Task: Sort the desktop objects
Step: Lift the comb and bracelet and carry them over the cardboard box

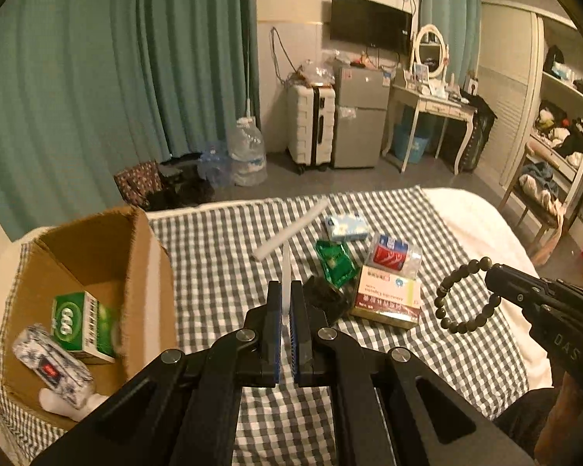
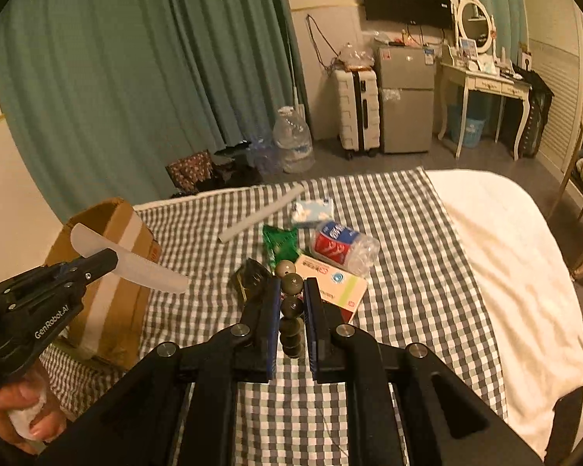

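Holding a white comb (image 2: pixel 132 262) pinched in my left gripper (image 1: pixel 287 299) and a dark bead bracelet (image 1: pixel 466 297) clamped in my right gripper (image 2: pixel 293 291), both up in the air over the checkered blanket (image 1: pixel 221 272). Off to my left sits the cardboard box (image 1: pixel 109 248) with a green carton (image 1: pixel 83 324) and a patterned pack (image 1: pixel 52 365) already in it. Straight ahead the pile's still crowded: medicine box (image 1: pixel 388 297), crushed red-label bottle (image 2: pixel 344 246), green packet (image 1: pixel 336 262), tissue pack (image 1: pixel 348 226), a white tube (image 1: pixel 291 229) and something small and black (image 1: pixel 324 299) just beside my left jaws.
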Tool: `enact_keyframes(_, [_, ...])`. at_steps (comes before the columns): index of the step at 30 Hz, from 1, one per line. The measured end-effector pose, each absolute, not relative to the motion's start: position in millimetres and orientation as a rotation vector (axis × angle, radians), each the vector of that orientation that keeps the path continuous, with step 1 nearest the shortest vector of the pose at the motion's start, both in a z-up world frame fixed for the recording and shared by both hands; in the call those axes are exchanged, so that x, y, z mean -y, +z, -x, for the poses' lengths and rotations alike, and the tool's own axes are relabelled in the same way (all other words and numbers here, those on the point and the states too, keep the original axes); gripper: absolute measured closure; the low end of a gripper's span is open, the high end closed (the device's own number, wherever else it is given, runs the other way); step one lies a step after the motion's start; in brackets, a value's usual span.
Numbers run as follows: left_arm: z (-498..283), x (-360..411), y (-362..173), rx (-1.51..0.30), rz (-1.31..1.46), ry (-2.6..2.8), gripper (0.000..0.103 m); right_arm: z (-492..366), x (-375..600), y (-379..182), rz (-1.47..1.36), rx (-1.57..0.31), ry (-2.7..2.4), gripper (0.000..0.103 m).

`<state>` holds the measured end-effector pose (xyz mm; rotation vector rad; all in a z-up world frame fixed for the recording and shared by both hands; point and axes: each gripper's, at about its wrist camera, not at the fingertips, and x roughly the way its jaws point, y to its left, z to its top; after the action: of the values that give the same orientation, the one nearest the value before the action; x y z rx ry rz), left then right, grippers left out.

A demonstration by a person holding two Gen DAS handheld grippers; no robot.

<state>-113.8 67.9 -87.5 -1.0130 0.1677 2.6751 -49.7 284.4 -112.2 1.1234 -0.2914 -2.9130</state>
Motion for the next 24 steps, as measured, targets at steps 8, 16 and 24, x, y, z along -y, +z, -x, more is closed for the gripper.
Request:
enact_keyframes(8, [99,-52,-56,-0.141,0.927,2.719,0.1,38,-270,-73,-1.025,0.235,-2.96,0.092])
enact_keyframes(16, [80,-28,-31,-0.132,0.854,2.77,0.1,25,-248,-50,-0.936,0.228,-2.964,0.092])
enact_keyframes(24, [74,1,-18,-0.107,0.841,2.811,0.1,23,-223,-30,-0.873,0.181,-2.959,0.092])
